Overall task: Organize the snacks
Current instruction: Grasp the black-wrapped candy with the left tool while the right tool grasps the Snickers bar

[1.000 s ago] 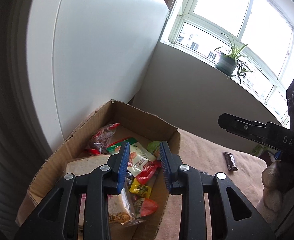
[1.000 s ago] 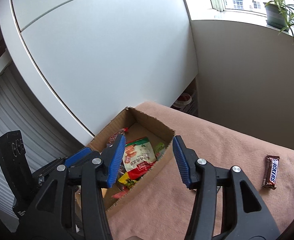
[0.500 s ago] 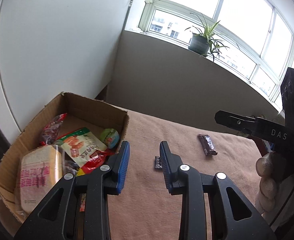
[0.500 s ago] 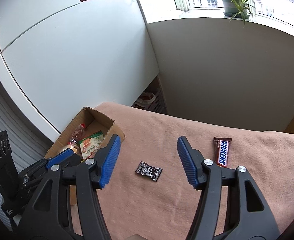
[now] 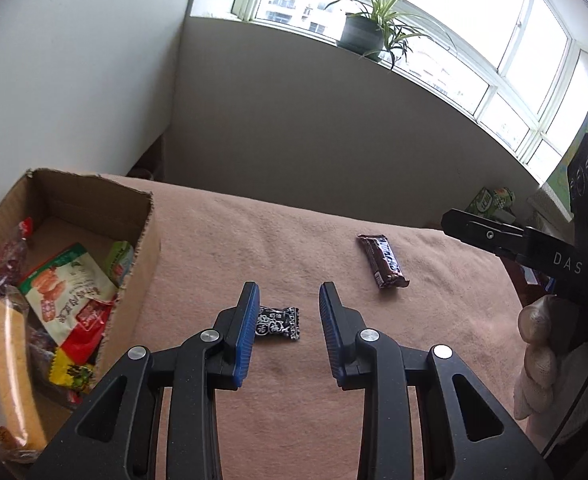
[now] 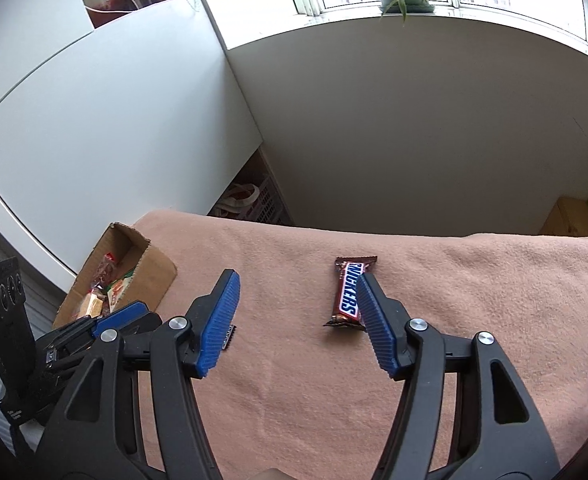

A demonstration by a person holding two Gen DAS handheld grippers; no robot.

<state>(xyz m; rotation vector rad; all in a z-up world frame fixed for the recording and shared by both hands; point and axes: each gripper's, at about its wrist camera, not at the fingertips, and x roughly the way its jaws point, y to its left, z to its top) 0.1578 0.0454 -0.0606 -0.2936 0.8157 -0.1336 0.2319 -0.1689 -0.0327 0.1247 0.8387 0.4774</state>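
A cardboard box (image 5: 142,248) with several snack packets stands at the left of the pink blanket (image 5: 294,400); it also shows in the right wrist view (image 6: 154,272). A small black candy wrapper (image 5: 280,323) lies between the tips of my open, empty left gripper (image 5: 288,304), slightly left of centre. A Snickers bar (image 5: 383,266) lies further right. In the right wrist view my right gripper (image 6: 296,292) is open and empty, and the Snickers bar (image 6: 348,294) lies just inside its right finger. The black wrapper (image 6: 230,336) peeks from behind the left finger.
A wall and a window sill with a potted plant (image 5: 364,34) rise behind the blanket. A green packet (image 5: 490,202) sits off the blanket's far right. A gloved hand (image 5: 538,364) holds the right gripper body. A basket (image 6: 254,204) stands beyond the blanket's far edge.
Both grippers swung right, away from the box. The black wrapper is now between the left fingertips, and the Snickers bar moved from beyond the right gripper to beside its right finger.
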